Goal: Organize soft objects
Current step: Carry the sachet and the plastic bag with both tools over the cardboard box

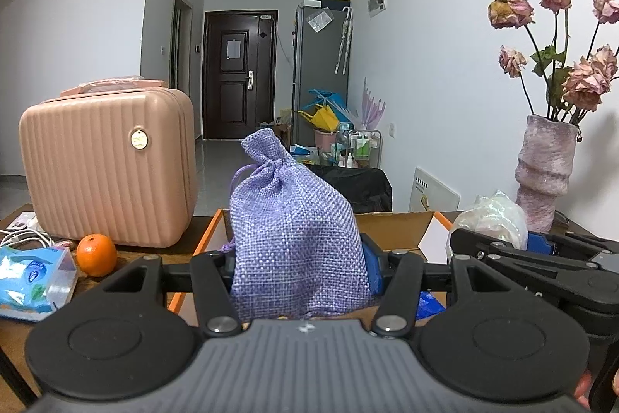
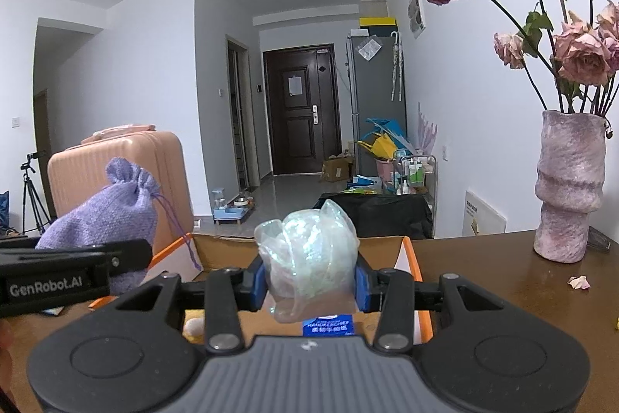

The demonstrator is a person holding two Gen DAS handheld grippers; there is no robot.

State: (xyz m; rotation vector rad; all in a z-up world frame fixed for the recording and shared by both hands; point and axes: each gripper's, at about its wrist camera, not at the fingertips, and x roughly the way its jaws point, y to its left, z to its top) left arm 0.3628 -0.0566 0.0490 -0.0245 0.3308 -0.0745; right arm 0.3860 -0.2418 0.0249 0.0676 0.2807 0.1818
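Note:
My left gripper (image 1: 300, 269) is shut on a purple woven drawstring pouch (image 1: 294, 235), which stands upright between its blue pads above an open cardboard box with orange edges (image 1: 390, 229). The pouch (image 2: 104, 219) and the left gripper (image 2: 127, 254) also show at the left of the right wrist view. My right gripper (image 2: 309, 287) is shut on a crumpled iridescent plastic bundle (image 2: 309, 254), held over the same box (image 2: 224, 250). In the left wrist view the right gripper (image 1: 476, 246) and its bundle (image 1: 491, 215) show at the right. A blue tissue pack (image 2: 328, 326) lies inside the box.
A pink ribbed case (image 1: 108, 165) stands at the left on the brown table (image 2: 503, 281), with an orange (image 1: 96, 254) and a blue tissue pack (image 1: 35, 281) in front of it. A purple vase of dried roses (image 2: 570, 188) stands at the right. A fallen petal (image 2: 579, 282) lies nearby.

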